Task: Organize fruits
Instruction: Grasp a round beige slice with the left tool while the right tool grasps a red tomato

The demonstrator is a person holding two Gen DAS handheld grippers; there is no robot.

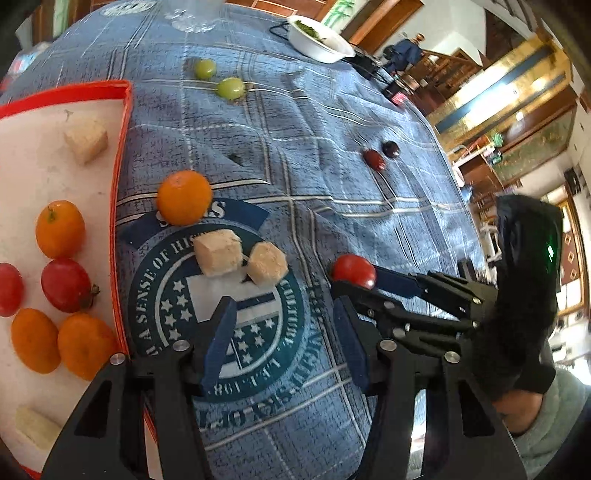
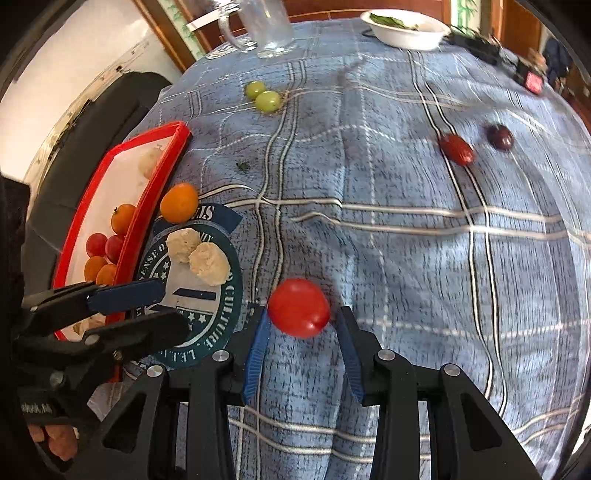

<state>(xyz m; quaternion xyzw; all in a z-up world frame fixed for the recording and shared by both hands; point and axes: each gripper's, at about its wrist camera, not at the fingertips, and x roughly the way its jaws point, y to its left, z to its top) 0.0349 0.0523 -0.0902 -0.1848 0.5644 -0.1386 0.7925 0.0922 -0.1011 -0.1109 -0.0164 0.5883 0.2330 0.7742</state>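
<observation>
Right gripper [image 2: 301, 325] angled down at the cloth [image 2: 388, 236], fingers [image 2: 255, 350] narrowed around a red tomato [image 2: 298, 307]; left pad against the fruit, right pad just beside it, contact there unclear, so a firm hold cannot be told. Tomato low over the cloth, right of the round emblem [image 2: 207, 317], well apart from the tray [image 2: 125, 236].

Left gripper [image 1: 284, 332] poised over the emblem [image 1: 236, 332], fingers [image 1: 219, 343] partly open, nothing between them. Just past its tips, on the emblem's far half: two pale cubes [image 1: 218, 253], touching each other. At the emblem's far edge, an orange fruit [image 1: 184, 197] on the cloth, just outside the tray's red rim [image 1: 123, 155].

Left of the emblem, white tray with red rim, holding three orange fruits [image 1: 60, 229], two red grapes [image 1: 66, 285], a pale cube [image 1: 86, 140] at the far end and another pale piece [image 1: 37, 426] at the near end.

Far beyond the emblem, two green grapes [image 1: 218, 79] side by side on the cloth. Beyond and to the right, a red oblong fruit [image 2: 457, 149] and a dark round one [image 2: 500, 137], near each other, not touching.

At the surface's far edge: a glass mug [image 2: 264, 27] and a white bowl [image 2: 408, 31] with green leaves inside.
</observation>
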